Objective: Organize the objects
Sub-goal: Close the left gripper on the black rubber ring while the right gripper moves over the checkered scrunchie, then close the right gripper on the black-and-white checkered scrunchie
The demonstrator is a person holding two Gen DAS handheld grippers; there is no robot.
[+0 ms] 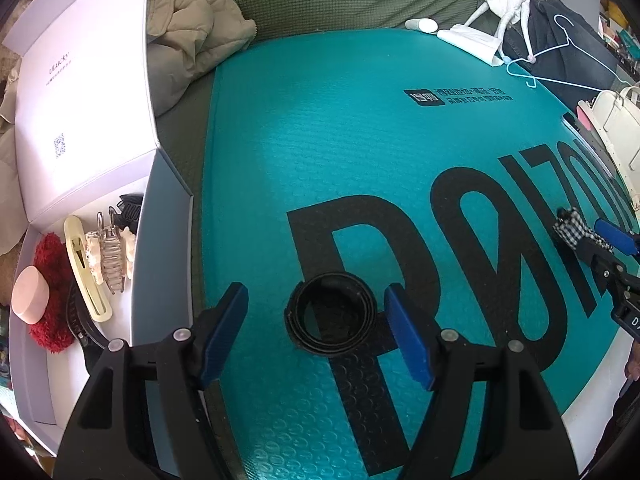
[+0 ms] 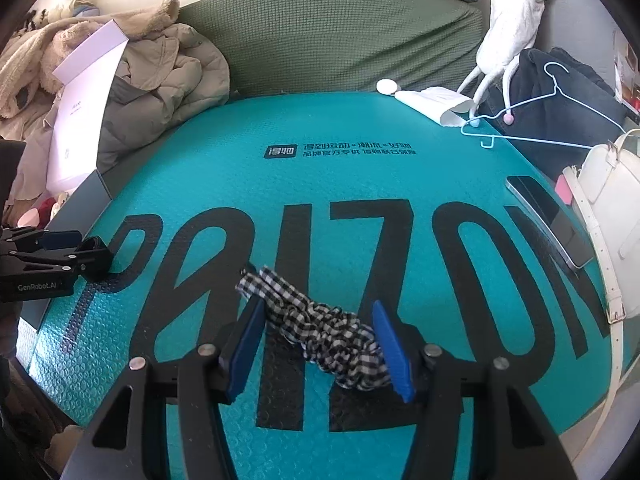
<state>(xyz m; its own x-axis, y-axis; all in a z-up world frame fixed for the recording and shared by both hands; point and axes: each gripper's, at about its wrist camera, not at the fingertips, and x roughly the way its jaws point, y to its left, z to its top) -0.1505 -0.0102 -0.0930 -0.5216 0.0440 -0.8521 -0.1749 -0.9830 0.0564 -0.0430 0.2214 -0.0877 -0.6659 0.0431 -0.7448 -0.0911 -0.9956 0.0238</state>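
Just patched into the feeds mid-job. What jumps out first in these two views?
The big teal bubble mailer with bold black lettering fills both views. On it, a black coiled band lies between the open left gripper fingers, and a black-and-white checked scrunchie lies between the open right gripper fingers. At the left, an open white box already holds hair clips and a red fuzzy scrunchie.

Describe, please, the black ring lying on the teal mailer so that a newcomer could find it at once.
Start at the big teal bubble mailer printed with huge black letters. On the first letter lies the black band, a flat strap coiled into an open ring. The checked scrunchie further along is fabric.
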